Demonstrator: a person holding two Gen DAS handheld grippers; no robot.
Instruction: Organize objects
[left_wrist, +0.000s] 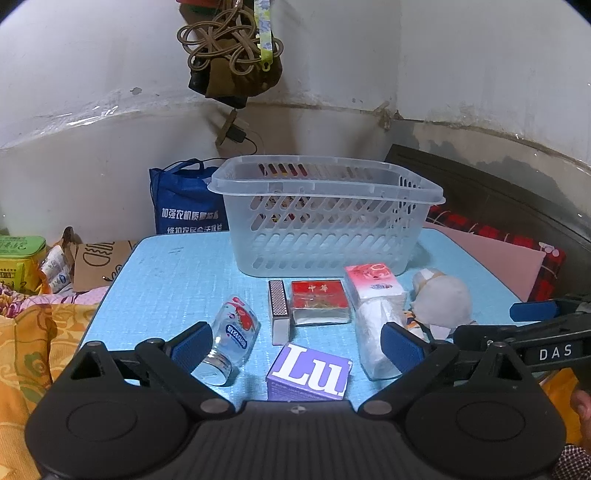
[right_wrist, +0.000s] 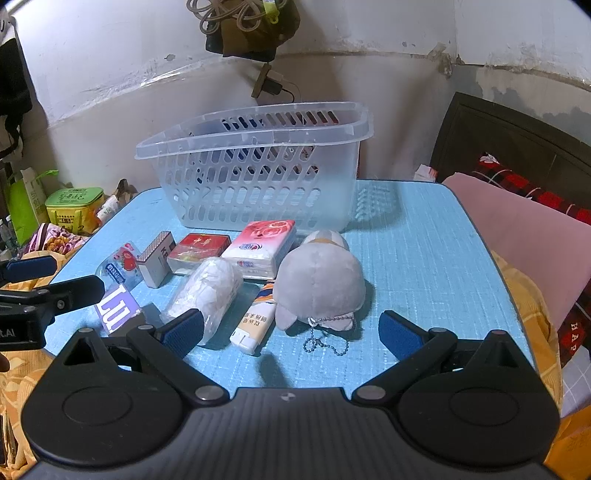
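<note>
Table (right_wrist: 424, 236): light blue top carrying everything; its near edge faces both grippers.
Basket (left_wrist: 321, 236): clear slotted plastic, at the far edge near the middle; probably the place the loose things are meant to go. Something coloured shows through its slots, too unclear to name.
Plush toy (right_wrist: 319, 280): grey, lying toward the right edge, its bead chain trailing to the near edge.
Tissue pack (right_wrist: 260, 247): pink and white, just in front of the basket, touching the plush.
Wrapped roll (right_wrist: 203, 291): white, in clear film, angled toward the near edge.
Purple box (left_wrist: 308, 373): closest to the near edge, centred between the left fingers, likely the first pick.
Red pack (left_wrist: 319, 301): flat, beside the matchbox (left_wrist: 279, 312).
Small jar (left_wrist: 232, 338): tipped on its side toward the left edge.
Tube (right_wrist: 255, 319): between roll and plush.
Left gripper (left_wrist: 295, 345): jaws spread wide, holding nothing.
Right gripper (right_wrist: 291, 330): jaws likewise spread and empty, facing the plush.
</note>
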